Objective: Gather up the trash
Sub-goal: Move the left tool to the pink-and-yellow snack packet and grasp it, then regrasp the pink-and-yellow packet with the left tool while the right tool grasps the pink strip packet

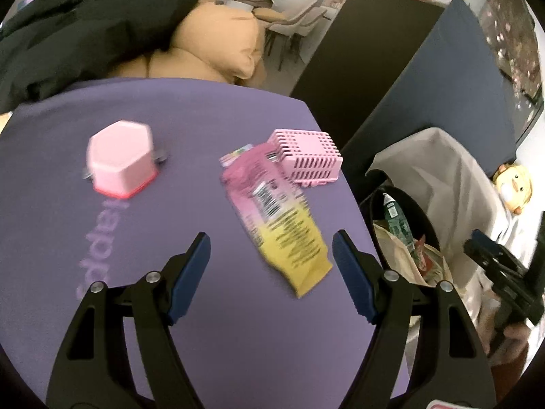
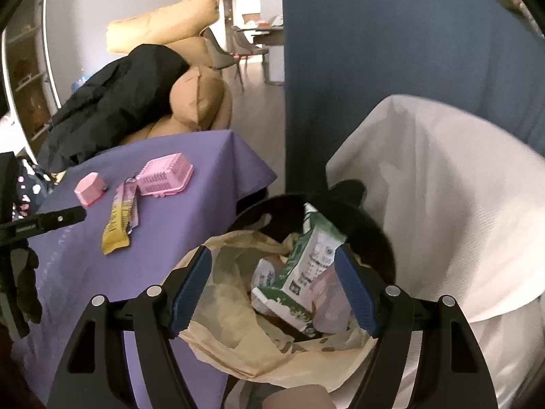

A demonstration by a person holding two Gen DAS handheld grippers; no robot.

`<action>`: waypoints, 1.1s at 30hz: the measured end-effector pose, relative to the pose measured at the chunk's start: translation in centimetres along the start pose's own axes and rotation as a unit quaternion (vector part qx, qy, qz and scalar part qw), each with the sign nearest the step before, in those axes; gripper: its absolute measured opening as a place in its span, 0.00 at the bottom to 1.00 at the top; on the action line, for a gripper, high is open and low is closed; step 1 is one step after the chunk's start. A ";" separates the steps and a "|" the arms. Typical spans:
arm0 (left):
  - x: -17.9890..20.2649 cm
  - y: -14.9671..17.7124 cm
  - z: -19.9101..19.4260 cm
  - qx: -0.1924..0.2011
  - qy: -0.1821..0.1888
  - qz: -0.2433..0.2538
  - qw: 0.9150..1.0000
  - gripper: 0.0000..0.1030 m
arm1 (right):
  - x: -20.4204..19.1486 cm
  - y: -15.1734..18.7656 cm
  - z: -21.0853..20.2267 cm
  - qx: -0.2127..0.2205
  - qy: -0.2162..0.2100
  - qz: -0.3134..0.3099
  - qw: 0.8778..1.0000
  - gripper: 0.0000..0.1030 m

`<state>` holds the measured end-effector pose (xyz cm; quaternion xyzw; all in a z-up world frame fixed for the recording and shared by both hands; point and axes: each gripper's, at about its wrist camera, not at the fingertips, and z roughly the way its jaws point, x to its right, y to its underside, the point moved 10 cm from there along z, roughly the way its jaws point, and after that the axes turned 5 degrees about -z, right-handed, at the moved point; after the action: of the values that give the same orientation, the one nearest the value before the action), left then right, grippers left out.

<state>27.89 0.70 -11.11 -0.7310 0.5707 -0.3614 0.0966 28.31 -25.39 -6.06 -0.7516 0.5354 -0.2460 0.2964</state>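
Note:
A crumpled pink and yellow wrapper (image 1: 279,218) (image 2: 117,225) lies flat on the purple tablecloth (image 1: 204,306), just beyond my left gripper (image 1: 270,262). That gripper is open and holds nothing. My right gripper (image 2: 272,262) hangs open over the black trash bin (image 2: 374,225) (image 1: 408,201), which is lined with a beige bag. A green and white package (image 2: 306,266) lies inside the bin below the fingers, free of the pads, among other trash.
A pink hexagonal box (image 1: 119,158) and a pink slatted basket (image 1: 305,156) stand on the table behind the wrapper. A white cloth-draped chair (image 2: 442,204) and a blue partition (image 2: 374,51) flank the bin. A black jacket (image 1: 85,24) and tan cushions (image 1: 218,41) lie beyond the table.

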 end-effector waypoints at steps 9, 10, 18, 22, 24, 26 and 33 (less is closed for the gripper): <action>0.9 0.1 4.4 -0.032 -0.031 0.019 0.999 0.46 | -1.5 -0.1 0.1 -0.004 -0.036 0.015 0.999 0.69; 0.7 0.3 4.3 -0.034 -0.029 0.017 0.999 0.42 | -2.2 -0.1 0.1 -0.003 -0.039 0.008 0.999 0.69; -1.6 0.6 -0.9 -0.008 -0.003 0.017 1.000 0.20 | -8.1 -0.7 1.9 -0.010 -0.069 -0.024 0.997 0.69; -3.6 1.1 -2.4 -0.014 -0.016 0.032 0.999 0.20 | -11.4 -0.6 5.0 -0.036 -0.092 -0.049 0.994 0.69; -4.8 1.2 -2.7 -0.020 -0.026 0.031 0.999 0.20 | -12.9 -0.6 6.7 -0.053 -0.101 -0.062 0.992 0.69; -5.9 1.2 -2.8 -0.022 -0.041 0.029 0.998 0.21 | -14.6 -0.9 8.4 -0.067 -0.114 -0.075 0.988 0.69; -8.1 0.7 -3.4 -0.016 -0.067 0.040 0.997 0.43 | -18.9 -2.2 12.0 -0.111 -0.143 -0.113 0.977 0.69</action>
<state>24.49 8.75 -12.38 -0.7313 0.5976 -0.2986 0.1375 32.24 -4.73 -13.95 -0.8629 0.4231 -0.1067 0.2551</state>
